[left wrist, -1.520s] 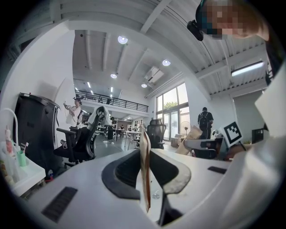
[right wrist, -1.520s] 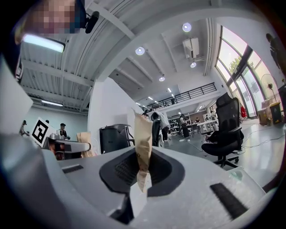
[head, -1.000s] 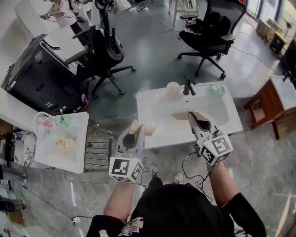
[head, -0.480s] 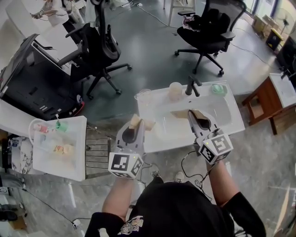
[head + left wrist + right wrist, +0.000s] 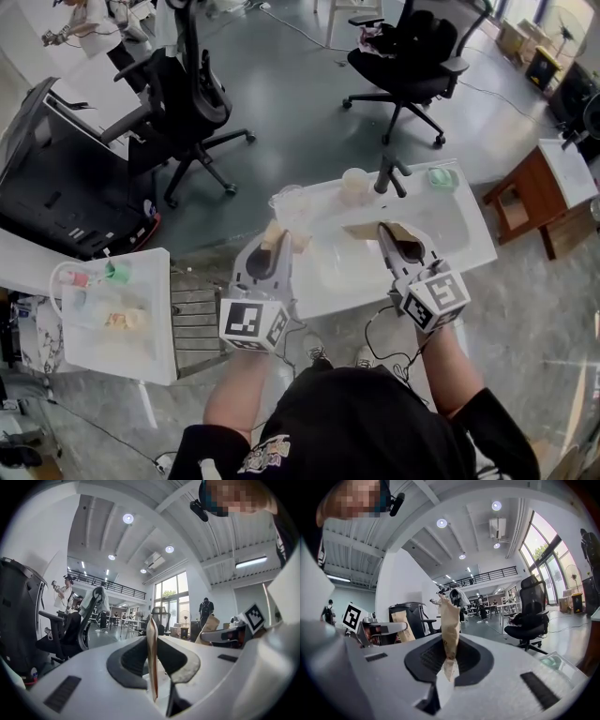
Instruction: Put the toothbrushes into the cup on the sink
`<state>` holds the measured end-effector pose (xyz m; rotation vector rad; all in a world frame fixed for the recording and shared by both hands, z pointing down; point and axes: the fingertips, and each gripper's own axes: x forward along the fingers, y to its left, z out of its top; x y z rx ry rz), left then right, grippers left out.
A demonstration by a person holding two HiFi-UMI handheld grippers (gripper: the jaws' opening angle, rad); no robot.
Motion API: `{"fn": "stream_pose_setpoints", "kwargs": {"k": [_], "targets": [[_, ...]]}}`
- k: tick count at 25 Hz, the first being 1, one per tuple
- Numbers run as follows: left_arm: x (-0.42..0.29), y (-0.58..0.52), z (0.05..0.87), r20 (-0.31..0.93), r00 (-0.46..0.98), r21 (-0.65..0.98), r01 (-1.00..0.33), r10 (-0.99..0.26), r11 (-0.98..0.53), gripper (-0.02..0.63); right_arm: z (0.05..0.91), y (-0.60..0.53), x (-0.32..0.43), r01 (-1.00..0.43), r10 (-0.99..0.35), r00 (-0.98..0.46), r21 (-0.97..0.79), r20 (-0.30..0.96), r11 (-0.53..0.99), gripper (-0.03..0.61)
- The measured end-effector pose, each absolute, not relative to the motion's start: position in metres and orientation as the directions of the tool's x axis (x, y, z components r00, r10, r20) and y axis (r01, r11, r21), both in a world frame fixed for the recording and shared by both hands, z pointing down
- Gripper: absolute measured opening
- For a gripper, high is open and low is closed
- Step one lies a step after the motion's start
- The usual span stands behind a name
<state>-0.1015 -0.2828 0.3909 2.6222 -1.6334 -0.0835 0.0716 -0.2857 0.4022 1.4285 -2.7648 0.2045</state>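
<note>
Brown paper packets [image 5: 400,231] — toothbrushes, I judge — sit pinched in the closed fingers of the left gripper [image 5: 275,247] and right gripper [image 5: 392,238], over the sink [image 5: 466,236]. Carrying step — next, reach forward to the cup [image 5: 354,181].

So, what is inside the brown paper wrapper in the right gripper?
Only the creased brown paper wrapper shows, pinched by the right gripper. The paper covers whatever it holds.

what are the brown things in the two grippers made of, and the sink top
Brown strip: likely kraft paper or thin card, matte tan, blade-thin edge. Brown wrapper: paper, creased and crumpled. Sink top: smooth white, ceramic or plastic; unclear which.
</note>
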Motion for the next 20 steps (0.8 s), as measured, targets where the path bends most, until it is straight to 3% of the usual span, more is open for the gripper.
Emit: {"fn": "stream_pose_setpoints", "kwargs": {"k": [20], "targets": [[-0.123,-0.377,0.417,-0.071,0.467,-0.074,-0.884,-0.881,-0.462,0.058,0.43,-0.307,0.057,-0.857,-0.845,-0.514,-0.122,0.144,0.501,0.034]]}}
